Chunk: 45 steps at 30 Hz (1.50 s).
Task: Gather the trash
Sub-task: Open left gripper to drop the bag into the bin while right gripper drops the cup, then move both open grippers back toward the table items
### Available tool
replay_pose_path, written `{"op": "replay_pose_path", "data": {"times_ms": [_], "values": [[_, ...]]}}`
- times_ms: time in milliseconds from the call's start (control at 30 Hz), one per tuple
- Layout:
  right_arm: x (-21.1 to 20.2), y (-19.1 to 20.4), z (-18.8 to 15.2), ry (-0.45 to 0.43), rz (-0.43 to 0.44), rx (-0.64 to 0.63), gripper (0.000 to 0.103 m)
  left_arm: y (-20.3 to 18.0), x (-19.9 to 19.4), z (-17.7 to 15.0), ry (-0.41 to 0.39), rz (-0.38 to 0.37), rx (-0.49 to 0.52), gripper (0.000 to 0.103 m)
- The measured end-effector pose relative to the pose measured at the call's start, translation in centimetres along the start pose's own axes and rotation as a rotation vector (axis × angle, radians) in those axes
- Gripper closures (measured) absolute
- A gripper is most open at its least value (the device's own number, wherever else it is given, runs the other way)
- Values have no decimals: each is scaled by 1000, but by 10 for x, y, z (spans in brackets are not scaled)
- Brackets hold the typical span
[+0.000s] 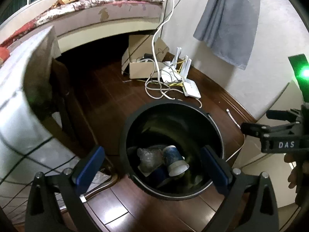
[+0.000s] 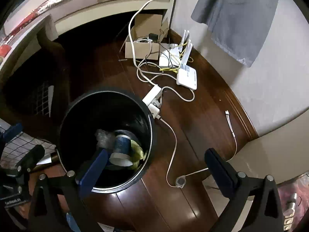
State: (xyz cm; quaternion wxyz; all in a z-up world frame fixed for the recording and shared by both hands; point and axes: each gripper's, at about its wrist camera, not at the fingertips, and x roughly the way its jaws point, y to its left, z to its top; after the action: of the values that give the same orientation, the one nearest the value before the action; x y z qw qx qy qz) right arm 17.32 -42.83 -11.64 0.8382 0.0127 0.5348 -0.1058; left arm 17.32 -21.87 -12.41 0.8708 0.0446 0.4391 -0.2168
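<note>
Both grippers hang spread and empty, the left gripper [image 1: 152,166] right over the black bin [image 1: 123,135], probably because the blue cup [image 1: 174,162] and crumpled plastic [image 1: 148,157] already sit at its bottom, near its front wall.

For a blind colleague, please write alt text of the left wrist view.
The open left gripper hangs above a round black trash bin holding a blue paper cup and crumpled clear plastic. Behind: dark wooden floor, white cables.
</note>
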Motion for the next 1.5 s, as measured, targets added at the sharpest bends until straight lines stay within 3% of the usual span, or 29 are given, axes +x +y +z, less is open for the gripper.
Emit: {"op": "replay_pose_path", "data": {"times_ms": [400,800,1200,1500], "values": [[-42,15,-1,-77,8,-15,1,3,-54,8,-90,27,-1,2],[-92,51,8,-174,40,-91,1,41,-100,21,-175,108,-61,2],[-119,118,31,-247,103,-185,1,94,-136,17,-217,197,-111,2],[-129,195,53,-273,191,-267,1,169,-162,8,-241,277,-206,1]]}}
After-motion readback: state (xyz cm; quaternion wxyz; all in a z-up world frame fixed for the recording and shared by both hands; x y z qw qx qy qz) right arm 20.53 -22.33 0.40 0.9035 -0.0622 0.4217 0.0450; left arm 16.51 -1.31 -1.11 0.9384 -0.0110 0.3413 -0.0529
